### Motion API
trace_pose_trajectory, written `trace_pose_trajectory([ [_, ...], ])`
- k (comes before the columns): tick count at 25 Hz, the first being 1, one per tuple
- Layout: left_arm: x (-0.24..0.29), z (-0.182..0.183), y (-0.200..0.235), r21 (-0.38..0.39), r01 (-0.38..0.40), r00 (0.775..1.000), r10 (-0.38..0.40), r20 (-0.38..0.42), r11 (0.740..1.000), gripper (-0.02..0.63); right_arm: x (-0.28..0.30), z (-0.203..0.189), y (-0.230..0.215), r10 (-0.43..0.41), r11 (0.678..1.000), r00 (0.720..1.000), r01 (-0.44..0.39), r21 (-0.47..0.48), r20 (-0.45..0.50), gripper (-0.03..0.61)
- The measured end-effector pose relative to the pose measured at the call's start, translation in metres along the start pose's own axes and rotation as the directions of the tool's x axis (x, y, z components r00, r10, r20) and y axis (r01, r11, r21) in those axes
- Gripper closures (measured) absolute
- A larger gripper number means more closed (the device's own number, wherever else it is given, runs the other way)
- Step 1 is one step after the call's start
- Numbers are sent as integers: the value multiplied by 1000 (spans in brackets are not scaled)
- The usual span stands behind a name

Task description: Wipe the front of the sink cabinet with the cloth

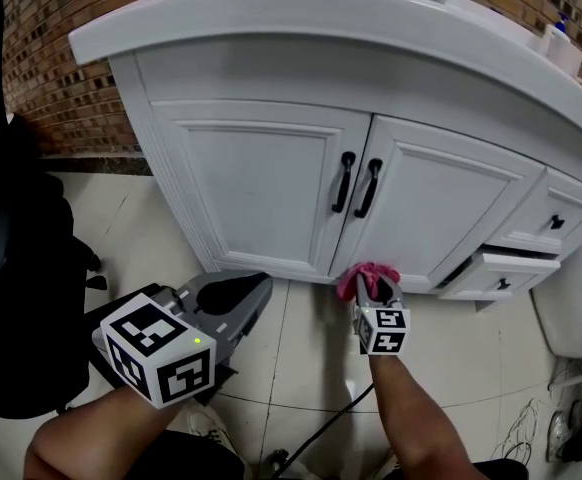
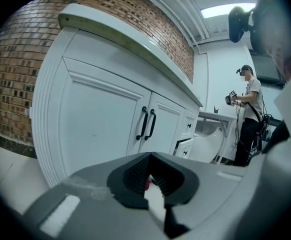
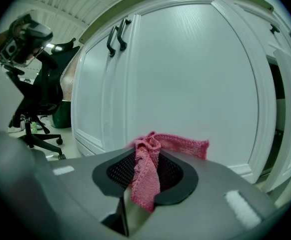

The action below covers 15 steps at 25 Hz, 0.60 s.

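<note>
Left hand-held gripper (image 1: 255, 291) hovers low over the tiled floor (image 1: 301, 353), jaws together on nothing, short of the sink cabinet (image 1: 256, 183). Right hand-held gripper (image 1: 377, 288) pinches the pink cloth (image 1: 363, 276) at the foot of the cabinet's right-hand door.

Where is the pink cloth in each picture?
Head view: pink cloth low centre, pinched by the right gripper at the cabinet door's bottom edge.
Left gripper view: only a tiny pink speck behind the jaws, probably it.
Right gripper view: bottom centre, clamped between the jaws.
Shared landmark: the two black door handles.
</note>
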State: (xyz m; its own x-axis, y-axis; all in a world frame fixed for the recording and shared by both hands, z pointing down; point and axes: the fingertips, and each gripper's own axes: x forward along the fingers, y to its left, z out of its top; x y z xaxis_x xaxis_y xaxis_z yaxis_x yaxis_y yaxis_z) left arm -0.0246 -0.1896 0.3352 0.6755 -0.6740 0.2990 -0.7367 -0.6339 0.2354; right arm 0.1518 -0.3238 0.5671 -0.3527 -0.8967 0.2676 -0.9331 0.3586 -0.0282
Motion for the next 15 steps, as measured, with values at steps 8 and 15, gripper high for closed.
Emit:
trace_pose_trajectory([
  [8,-14,2,-6,8,29,999,-29,20,1000,607,-5,-2,-4,-20,998,990,27,49,-139,476],
  [15,-49,16,8,-20,-4,996,5,94,1000,607,-21,29,46,36,999,994,-37,-11,-100,476],
])
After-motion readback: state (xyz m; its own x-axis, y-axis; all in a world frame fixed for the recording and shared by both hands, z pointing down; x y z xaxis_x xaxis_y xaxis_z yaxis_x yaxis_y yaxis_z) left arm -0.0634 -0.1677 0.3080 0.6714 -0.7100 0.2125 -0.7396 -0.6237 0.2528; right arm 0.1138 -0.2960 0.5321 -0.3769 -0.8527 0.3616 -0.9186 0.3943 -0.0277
